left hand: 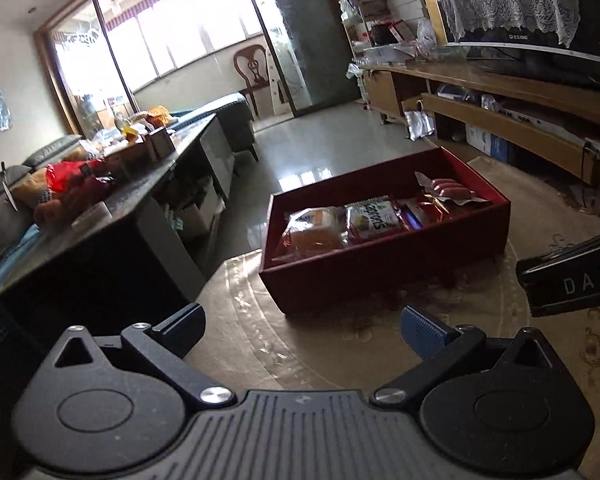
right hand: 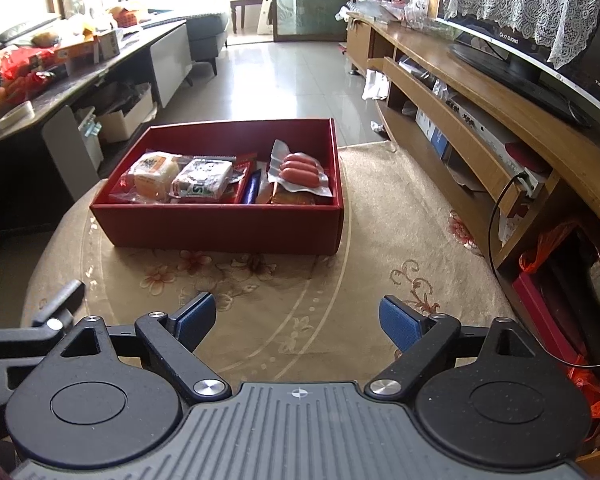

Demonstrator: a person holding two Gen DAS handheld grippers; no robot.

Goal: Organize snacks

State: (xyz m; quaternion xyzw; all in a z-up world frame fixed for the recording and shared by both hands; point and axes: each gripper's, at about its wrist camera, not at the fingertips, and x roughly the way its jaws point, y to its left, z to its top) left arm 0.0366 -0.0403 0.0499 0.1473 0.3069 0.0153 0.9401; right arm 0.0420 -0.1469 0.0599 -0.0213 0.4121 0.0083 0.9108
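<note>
1. The red box (right hand: 224, 224) sits on the round worktop (right hand: 380, 240), well ahead of both grippers; a careless reach could shove it toward the far edge.
2. Snacks lie packed inside: the bread pack (right hand: 152, 176), the green-labelled packet (right hand: 202, 182) and the sausage pack (right hand: 300, 170) on top. The slick wrappers may slip or crush.
3. The left gripper (left hand: 300, 330) and right gripper (right hand: 294, 322) hover with fingers spread and empty; being close together, they could collide.

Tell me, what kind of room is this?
Most likely a home living room: a big flat television draped with white lace stands on a long wooden cabinet, a grey sofa sits opposite, and a beige flowered rug covers the floor.
</note>
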